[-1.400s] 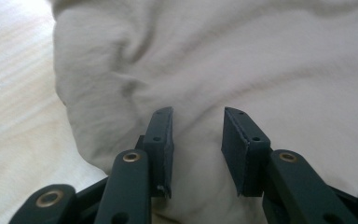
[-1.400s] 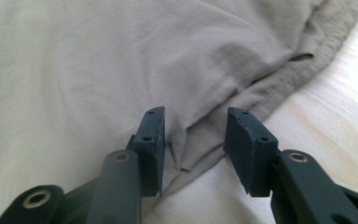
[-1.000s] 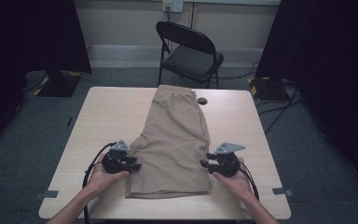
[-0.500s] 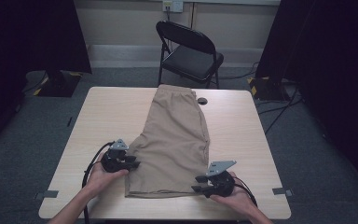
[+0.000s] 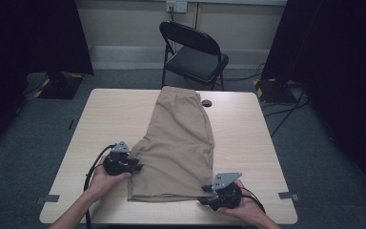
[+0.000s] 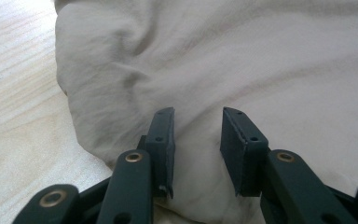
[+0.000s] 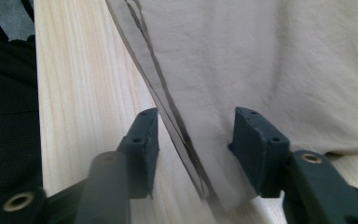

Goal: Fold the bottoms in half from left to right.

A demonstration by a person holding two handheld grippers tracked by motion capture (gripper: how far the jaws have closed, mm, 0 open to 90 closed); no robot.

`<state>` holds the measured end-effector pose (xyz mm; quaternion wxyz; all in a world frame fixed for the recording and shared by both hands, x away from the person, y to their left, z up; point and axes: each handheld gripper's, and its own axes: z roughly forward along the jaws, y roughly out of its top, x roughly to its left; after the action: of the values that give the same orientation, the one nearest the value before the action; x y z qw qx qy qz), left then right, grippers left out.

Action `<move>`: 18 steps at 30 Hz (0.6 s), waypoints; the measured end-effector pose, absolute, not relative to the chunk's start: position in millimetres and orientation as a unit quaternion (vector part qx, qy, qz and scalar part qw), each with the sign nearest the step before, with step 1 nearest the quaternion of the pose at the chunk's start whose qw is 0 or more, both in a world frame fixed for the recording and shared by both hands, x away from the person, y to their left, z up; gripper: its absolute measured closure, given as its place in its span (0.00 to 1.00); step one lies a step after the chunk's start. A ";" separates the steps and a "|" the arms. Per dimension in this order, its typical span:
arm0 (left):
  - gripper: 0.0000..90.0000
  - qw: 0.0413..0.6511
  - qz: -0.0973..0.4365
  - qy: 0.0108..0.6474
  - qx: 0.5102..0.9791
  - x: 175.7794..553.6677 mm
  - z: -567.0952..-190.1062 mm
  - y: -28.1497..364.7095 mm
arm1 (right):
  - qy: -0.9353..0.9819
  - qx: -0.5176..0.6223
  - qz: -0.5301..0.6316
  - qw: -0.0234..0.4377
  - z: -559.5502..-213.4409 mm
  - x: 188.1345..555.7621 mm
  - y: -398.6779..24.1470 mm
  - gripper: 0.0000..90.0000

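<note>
Tan shorts (image 5: 181, 143) lie flat on the wooden table (image 5: 248, 143), waistband far, leg hems near. My left gripper (image 5: 138, 167) rests at the left edge of the near leg. In the left gripper view its jaws (image 6: 196, 135) stand apart over rumpled cloth (image 6: 261, 70), pads not pressing. My right gripper (image 5: 203, 200) is at the shorts' near right corner. In the right gripper view its jaws (image 7: 193, 140) have just been opening, and the stitched edge of the shorts (image 7: 177, 121) runs between them, clear of both pads.
A black folding chair (image 5: 195, 52) stands behind the table's far edge. A small dark round spot (image 5: 207, 102) sits on the table beside the waistband. Bare tabletop lies left and right of the shorts. Cables trail from both grippers toward the near edge.
The right hand moved from the shorts' right side toward the near edge, to the hem corner, and its jaws widened. The left hand stayed at the left edge.
</note>
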<state>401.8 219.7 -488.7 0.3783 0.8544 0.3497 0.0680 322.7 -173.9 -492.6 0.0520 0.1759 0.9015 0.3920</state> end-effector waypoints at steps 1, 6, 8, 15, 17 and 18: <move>0.72 0.379 0.067 0.349 0.854 402.0 -488.7 219.9 | 0.902 0.174 0.391 0.056 -492.5 322.9 -174.1 0.57; 0.72 0.380 0.064 0.349 0.854 402.8 -488.8 220.8 | 0.904 0.169 0.386 0.066 -492.7 323.3 -174.2 0.56; 0.72 0.381 0.064 0.349 0.854 402.9 -488.9 220.9 | 0.905 0.163 0.386 0.074 -493.9 323.1 -173.8 0.57; 0.71 0.380 0.063 0.352 0.853 403.5 -488.7 220.6 | 0.909 0.163 0.371 0.102 -490.6 323.5 -166.3 0.89; 0.71 0.380 0.063 0.354 0.852 403.5 -488.6 220.2 | 0.911 0.160 0.364 0.112 -489.6 324.0 -160.4 0.95; 0.71 0.380 0.063 0.354 0.852 403.4 -488.6 220.1 | 0.909 0.166 0.367 0.106 -488.6 324.6 -159.0 0.96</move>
<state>403.4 220.1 -488.6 0.3800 0.8522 0.3541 0.0633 324.6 -159.0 -488.6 0.1062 0.1658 0.9091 0.3670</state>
